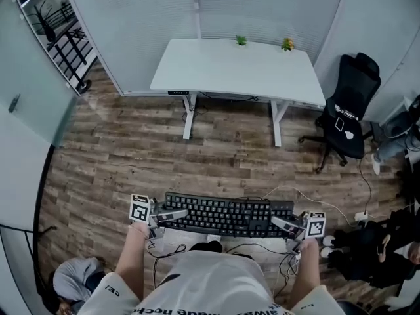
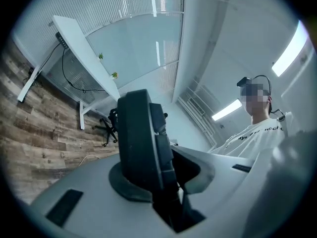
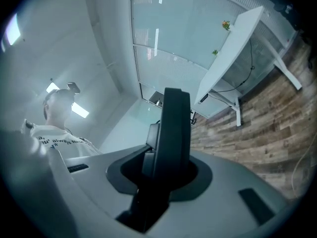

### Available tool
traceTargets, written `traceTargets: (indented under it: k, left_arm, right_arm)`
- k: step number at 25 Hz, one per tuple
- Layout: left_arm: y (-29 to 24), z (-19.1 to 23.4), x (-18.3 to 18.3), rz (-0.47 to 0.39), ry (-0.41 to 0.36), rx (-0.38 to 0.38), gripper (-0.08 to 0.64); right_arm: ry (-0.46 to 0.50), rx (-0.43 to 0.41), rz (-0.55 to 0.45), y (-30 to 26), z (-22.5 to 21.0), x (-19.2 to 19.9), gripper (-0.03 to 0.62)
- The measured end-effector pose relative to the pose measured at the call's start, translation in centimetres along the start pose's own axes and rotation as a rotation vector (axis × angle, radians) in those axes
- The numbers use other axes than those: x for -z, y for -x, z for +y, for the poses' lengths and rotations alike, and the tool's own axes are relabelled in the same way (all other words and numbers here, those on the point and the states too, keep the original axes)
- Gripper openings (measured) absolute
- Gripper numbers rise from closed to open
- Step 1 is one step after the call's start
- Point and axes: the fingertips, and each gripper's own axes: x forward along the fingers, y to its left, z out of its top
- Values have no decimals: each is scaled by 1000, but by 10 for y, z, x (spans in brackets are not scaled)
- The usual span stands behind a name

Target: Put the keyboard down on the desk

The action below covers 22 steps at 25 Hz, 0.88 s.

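A black keyboard [image 1: 223, 214] hangs level in the air in front of the person, above the wooden floor. My left gripper [image 1: 172, 215] is shut on its left end and my right gripper [image 1: 281, 223] is shut on its right end. In the left gripper view the keyboard's end [image 2: 141, 138] stands edge-on, clamped between the grey jaws. The right gripper view shows the other end [image 3: 173, 133] held the same way. The white desk [image 1: 216, 67] stands well ahead by the glass wall, its top bare except for two small plants [image 1: 241, 41] at the back edge.
A black office chair [image 1: 348, 113] stands right of the desk. White cables and a power strip [image 1: 361, 216] lie on the floor at the right, near a seated person [image 1: 387, 241]. A black rack [image 1: 65, 38] stands behind the glass at the far left.
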Motion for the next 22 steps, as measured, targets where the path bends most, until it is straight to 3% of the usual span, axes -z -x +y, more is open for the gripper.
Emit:
traceTargets:
  k: [16, 22]
  left_arm:
    - [-7, 55, -67, 19, 16, 2, 124]
    - [-32, 80, -104, 20, 12, -4, 124]
  right_arm:
    - [-16, 19, -18, -33, -45, -60, 107]
    - [-1, 9, -17, -32, -73, -106, 109]
